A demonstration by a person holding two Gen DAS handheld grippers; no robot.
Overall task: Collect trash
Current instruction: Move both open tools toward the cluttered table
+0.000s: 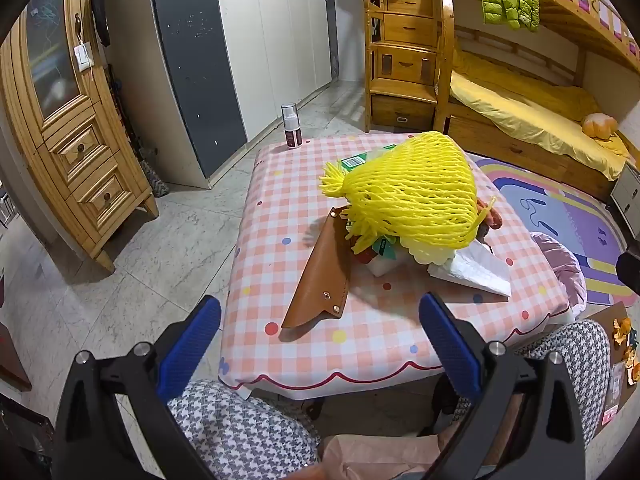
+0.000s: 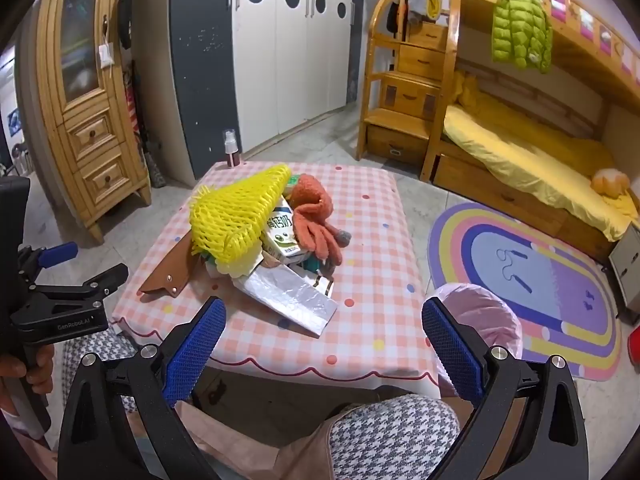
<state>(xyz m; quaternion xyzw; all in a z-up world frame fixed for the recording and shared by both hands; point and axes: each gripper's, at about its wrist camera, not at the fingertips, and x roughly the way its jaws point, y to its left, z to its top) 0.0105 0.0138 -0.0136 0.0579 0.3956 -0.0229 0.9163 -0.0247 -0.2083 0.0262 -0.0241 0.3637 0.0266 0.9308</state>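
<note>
A pile lies on the checked table point(image 1: 360, 340) point(image 2: 372, 280): a yellow foam net point(image 1: 416, 192) point(image 2: 236, 212) on top, a milk carton point(image 2: 282, 236), a white padded envelope point(image 1: 476, 270) point(image 2: 292, 296), an orange glove point(image 2: 316, 216) and a brown leather sheath point(image 1: 320, 276) point(image 2: 170, 268). A bin with a pink liner point(image 2: 480, 320) point(image 1: 560, 264) stands at the table's right side. My left gripper point(image 1: 320, 340) is open and empty, held before the table's near edge; it also shows in the right wrist view point(image 2: 80, 268). My right gripper point(image 2: 324, 344) is open and empty above the near edge.
A spray bottle point(image 1: 291, 126) point(image 2: 231, 148) stands at the table's far left corner. A wooden cabinet point(image 1: 68, 120), wardrobe doors point(image 1: 272, 32), a bunk bed point(image 1: 540, 120) and a rainbow rug point(image 2: 532, 280) surround the table. My knees in houndstooth trousers point(image 2: 392, 436) are below.
</note>
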